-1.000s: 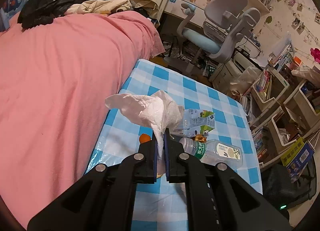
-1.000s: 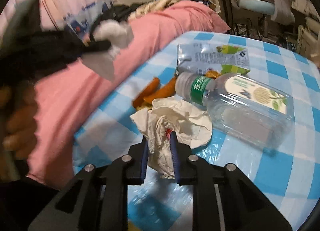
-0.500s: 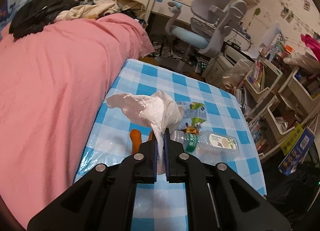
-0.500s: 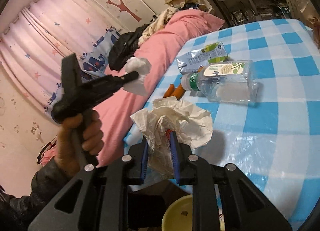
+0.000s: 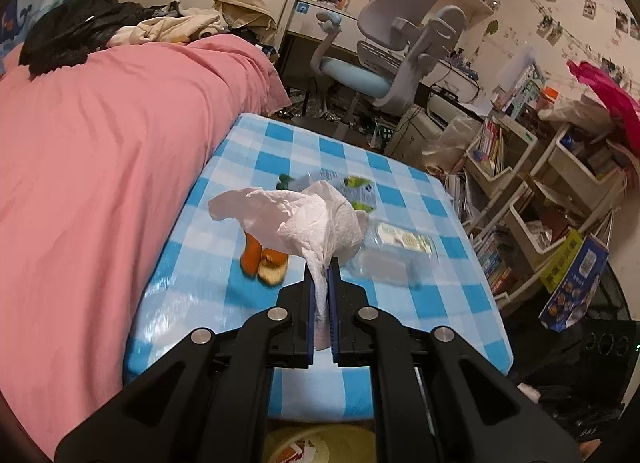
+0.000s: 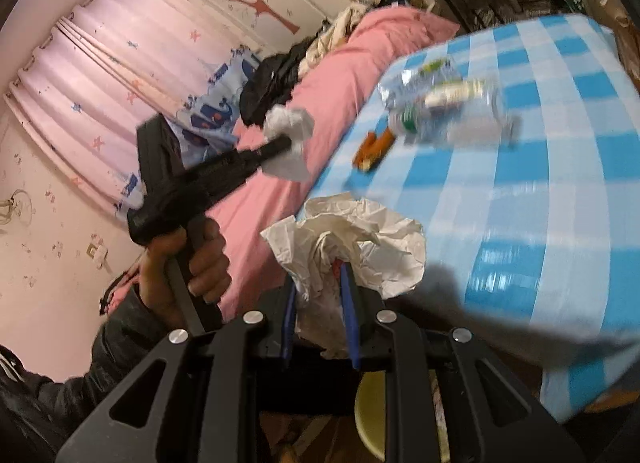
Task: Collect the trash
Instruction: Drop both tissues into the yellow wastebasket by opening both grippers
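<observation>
Warm, dim room light in both views; dark round corners, edges bent by fisheye. Left view mostly sharp; clear bottle [image 5: 394, 253] bit blurry. Right view smeared: checked tablecloth [image 6: 540, 167] streaky, shiny glare patches, grey blur along near edge

The left wrist camera sits just behind the left gripper [image 5: 320, 275] and looks forward and downward along its fingers, from near the checked table [image 5: 400, 295] edge, across the tabletop toward the desk chair [image 5: 400, 43] beyond the claw; the pink bed [image 5: 100, 143] lies to the claw's left. The right wrist camera rides behind the right gripper [image 6: 318, 287], rolled, close to the table's near corner, facing the bed and the curtains [image 6: 120, 63] ahead. Both views share the table, the plastic bottle [image 5: 396, 247] beyond each claw, and the bed; the right view also takes in the left gripper to its claw's upper left.
</observation>
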The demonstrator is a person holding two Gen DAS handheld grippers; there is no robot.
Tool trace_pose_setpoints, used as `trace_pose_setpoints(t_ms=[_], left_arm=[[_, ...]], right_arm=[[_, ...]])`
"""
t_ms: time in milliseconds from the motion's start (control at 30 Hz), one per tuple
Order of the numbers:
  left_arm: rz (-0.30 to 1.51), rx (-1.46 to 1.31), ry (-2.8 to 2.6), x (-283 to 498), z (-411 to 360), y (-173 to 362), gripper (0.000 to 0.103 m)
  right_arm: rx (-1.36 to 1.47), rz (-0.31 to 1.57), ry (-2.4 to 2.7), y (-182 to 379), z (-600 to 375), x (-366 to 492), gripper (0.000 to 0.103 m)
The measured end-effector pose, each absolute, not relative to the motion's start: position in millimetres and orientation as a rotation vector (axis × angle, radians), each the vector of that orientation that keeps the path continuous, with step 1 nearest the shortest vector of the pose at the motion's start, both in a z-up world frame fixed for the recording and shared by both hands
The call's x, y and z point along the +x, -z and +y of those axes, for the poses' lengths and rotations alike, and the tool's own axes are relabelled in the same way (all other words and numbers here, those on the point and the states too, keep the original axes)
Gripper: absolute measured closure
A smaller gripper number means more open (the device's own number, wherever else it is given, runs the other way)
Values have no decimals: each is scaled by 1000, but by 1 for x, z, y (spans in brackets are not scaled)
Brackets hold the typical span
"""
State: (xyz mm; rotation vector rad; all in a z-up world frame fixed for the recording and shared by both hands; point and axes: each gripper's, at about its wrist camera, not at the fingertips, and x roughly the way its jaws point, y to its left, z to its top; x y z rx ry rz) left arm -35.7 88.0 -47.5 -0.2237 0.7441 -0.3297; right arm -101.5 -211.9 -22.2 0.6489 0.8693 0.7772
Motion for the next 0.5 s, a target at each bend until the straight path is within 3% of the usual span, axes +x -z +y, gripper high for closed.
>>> trace_pose_setpoints(t_ms=[367, 433, 500], left_arm=[[774, -199, 345, -79, 76, 58, 98], [781, -201, 348, -85, 75, 60, 98], [788, -201, 350, -89, 73, 62, 98]], right_arm=[[526, 1136, -780, 79, -173, -137, 79], [476, 1180, -760, 85, -167, -138, 73], [457, 1204, -742, 90, -166, -139, 57]])
